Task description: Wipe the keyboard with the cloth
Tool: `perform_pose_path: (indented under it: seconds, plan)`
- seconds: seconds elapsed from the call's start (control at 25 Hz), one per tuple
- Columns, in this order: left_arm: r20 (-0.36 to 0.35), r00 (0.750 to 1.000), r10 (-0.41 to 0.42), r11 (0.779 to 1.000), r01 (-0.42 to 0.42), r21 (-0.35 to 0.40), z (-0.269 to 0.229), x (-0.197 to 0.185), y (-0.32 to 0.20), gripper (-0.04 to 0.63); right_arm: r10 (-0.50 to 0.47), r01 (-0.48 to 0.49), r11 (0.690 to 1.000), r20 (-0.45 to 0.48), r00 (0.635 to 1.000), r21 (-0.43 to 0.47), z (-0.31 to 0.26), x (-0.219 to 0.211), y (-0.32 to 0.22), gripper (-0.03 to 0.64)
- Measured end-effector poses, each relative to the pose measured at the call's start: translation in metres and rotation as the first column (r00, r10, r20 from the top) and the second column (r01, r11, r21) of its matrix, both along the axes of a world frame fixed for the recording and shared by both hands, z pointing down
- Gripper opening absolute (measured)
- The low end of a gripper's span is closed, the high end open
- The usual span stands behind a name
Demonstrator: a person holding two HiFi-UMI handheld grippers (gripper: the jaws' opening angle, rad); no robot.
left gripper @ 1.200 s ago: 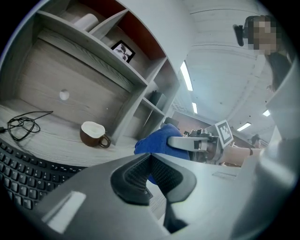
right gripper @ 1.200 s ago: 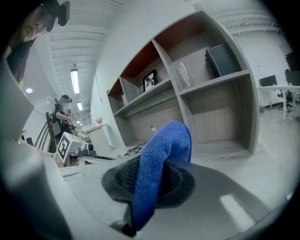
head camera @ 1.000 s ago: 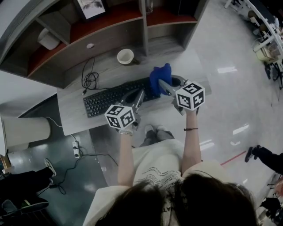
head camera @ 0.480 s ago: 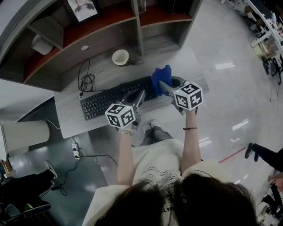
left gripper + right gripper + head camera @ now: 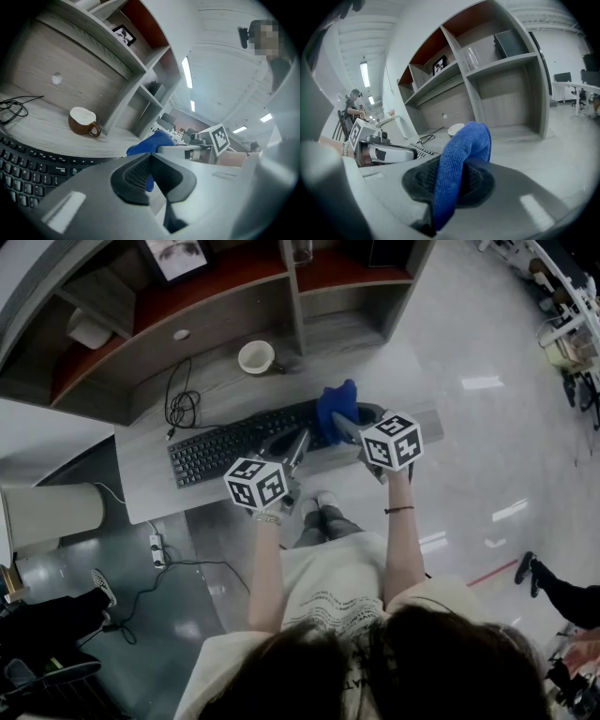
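My ribbed, matt dark rubber pads (image 5: 480, 180) pinch a nubbly blue cloth (image 5: 461, 154), the keyboard (image 5: 225, 446) at ten o'clock is matt black plastic on a pale wood-grain desk (image 5: 220, 390), the cup (image 5: 83, 123) at eleven glossy brown, the floor (image 5: 487, 427) at three polished.

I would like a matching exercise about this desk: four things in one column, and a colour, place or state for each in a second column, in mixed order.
Things:
1. cloth
2. keyboard
3. cup
4. left claw

Descriptions:
A. shut, holding nothing
B. black, lying on the desk
C. blue, clamped in the right claw
D. brown outside, white inside

Pairs: 1-C, 2-B, 3-D, 4-A.
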State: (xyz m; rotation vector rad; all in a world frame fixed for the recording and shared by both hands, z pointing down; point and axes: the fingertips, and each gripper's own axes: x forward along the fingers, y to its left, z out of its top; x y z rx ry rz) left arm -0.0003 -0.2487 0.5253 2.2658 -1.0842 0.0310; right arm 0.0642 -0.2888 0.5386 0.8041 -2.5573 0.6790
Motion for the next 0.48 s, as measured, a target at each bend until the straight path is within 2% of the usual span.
perform_pose_path:
  seconds: [0.48]
  plan:
    - [0.011,0.998,-0.062,0.998,0.062,0.007,0.001,-0.010,0.002,0.005,-0.072,0.073,0.997,0.045,0.996,-0.012,0.001,-0.021,-0.002,0.058]
